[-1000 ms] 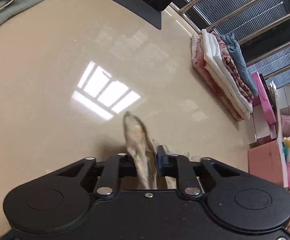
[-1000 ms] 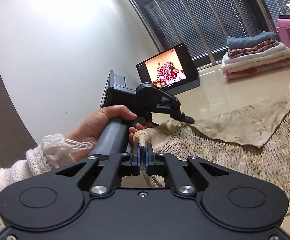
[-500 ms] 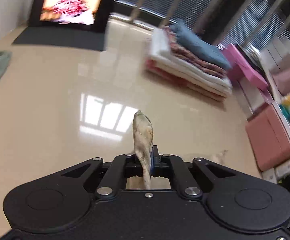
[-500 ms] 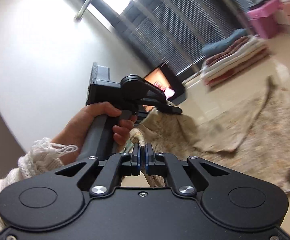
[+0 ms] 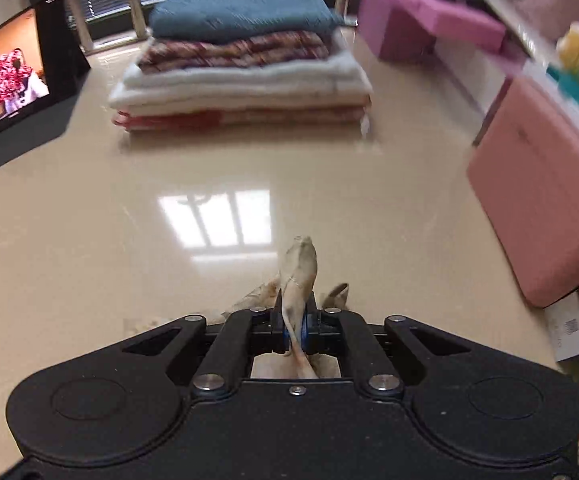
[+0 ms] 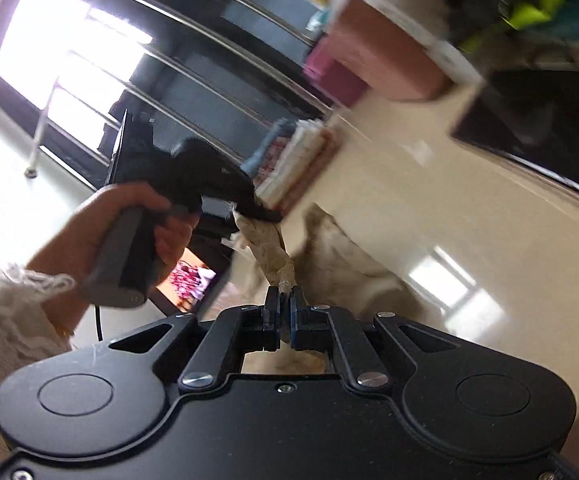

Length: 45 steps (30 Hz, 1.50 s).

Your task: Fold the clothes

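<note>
My left gripper [image 5: 296,320] is shut on a bunched edge of the beige floral garment [image 5: 300,268], which sticks up between its fingers above the glossy beige table [image 5: 129,232]. My right gripper [image 6: 284,308] is shut on another edge of the same garment [image 6: 349,264]. In the right wrist view the cloth stretches from my fingers up to the left gripper [image 6: 255,210], held by a hand [image 6: 101,224] in a white knit sleeve. The rest of the garment hangs blurred toward the table.
A stack of folded clothes [image 5: 241,68], blue on top, sits at the far side of the table. A black tablet [image 5: 13,68] with a bright screen stands at the left. Pink boxes [image 5: 545,184] line the right edge, with a dark railing and blinds behind.
Both hands have swung sideways and rolled with the garment held between them. The left view has turned from the table toward the folded stack; the right view is now strongly tilted and blurred.
</note>
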### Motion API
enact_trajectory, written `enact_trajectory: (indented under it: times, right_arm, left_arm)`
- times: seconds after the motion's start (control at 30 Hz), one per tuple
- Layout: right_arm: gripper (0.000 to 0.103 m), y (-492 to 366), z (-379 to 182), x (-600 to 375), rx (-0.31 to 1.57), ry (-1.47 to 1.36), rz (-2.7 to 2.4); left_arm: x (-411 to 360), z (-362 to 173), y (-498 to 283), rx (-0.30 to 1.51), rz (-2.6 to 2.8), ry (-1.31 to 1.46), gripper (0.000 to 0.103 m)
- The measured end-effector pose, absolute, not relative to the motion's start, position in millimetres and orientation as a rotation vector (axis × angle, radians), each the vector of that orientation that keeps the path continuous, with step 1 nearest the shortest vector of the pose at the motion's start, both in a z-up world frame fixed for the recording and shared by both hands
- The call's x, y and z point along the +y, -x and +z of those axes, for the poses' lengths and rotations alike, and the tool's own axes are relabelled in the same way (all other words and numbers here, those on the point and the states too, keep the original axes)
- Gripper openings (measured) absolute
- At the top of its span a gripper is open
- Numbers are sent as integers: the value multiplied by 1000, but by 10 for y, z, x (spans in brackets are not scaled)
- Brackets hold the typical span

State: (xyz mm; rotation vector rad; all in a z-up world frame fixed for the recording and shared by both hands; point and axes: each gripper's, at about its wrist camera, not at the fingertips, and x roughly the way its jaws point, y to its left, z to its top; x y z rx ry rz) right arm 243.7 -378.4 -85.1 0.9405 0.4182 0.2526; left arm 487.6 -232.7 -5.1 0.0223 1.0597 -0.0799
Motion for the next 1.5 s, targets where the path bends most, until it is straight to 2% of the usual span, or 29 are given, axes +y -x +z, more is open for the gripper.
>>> enact_trajectory:
  times: [0.07, 0.13, 0.17, 0.2, 0.27, 0.33, 0.37, 0.4, 0.5, 0.63, 0.67, 0.7, 0.73, 0.77, 0.8, 1.0, 1.13, 1.37, 1.5]
  right_arm:
    - [3, -2450, -908, -3801, 425, -944, 247]
    - [3, -2455, -941, -3813, 429, -943, 238]
    - [4, -2459, -959, -3810, 433, -941, 225]
    - [5, -2461, -978, -3807, 436, -937, 212]
    - [7, -2441, -996, -3813, 449, -917, 189]
    - [11, -2355, -973, -3867, 443, -898, 179]
    - [19, -2331, -949, -3865, 437, -883, 171]
    - [30, -2304, -916, -3859, 427, -862, 163]
    - [47, -2242, -803, -3851, 397, -788, 132]
    - [48, -2227, -671, -3875, 361, -669, 65]
    - [48, -2258, -648, -3873, 366, -640, 67]
    - [47, -2302, -624, -3862, 379, -607, 85]
    - [46, -2349, -602, -3844, 393, -574, 105]
    - [40, -2399, -583, -3819, 410, -539, 129]
    - [33, -2449, -565, -3784, 423, -501, 149]
    - [30, -2580, -436, -3307, 457, -94, 215]
    - [31, -2644, -512, -3131, 569, 84, 186]
    - [32, -2511, -421, -3123, 660, -33, 239]
    - [32, -2353, -394, -2898, 705, -72, 361]
  left_arm:
    - [-2369, -130, -4901, 1074, -74, -28, 6]
    - [-2385, -163, -4941, 1103, -103, 3, 12]
    - [-2391, -178, -4961, 1118, -120, 21, 27]
    - [-2381, -169, -4964, 1127, -150, 56, 52]
    - [-2330, -84, -4894, 1086, -211, 131, 73]
    - [-2269, 19, -4803, 1024, -263, 159, 75]
    - [-2229, 56, -4758, 1010, -288, 159, 75]
    - [-2197, 79, -4715, 999, -304, 156, 76]
    - [-2083, 86, -4538, 966, -332, 114, 76]
    - [-1877, 1, -4212, 924, -357, 31, 72]
    - [-1834, -10, -4118, 913, -371, 15, 65]
    - [-1795, -16, -4021, 902, -385, -2, 50]
    - [-1759, -34, -3937, 901, -406, -17, 42]
    - [-1729, -61, -3867, 907, -428, -29, 27]
    - [-1706, -95, -3805, 914, -447, -46, 22]
    - [-1648, -296, -3502, 933, -529, -182, 22]
    - [-1616, -320, -3460, 928, -540, -212, 22]
    - [-1486, -299, -3501, 958, -541, -241, 24]
    - [-1245, -280, -3509, 968, -499, -262, 32]
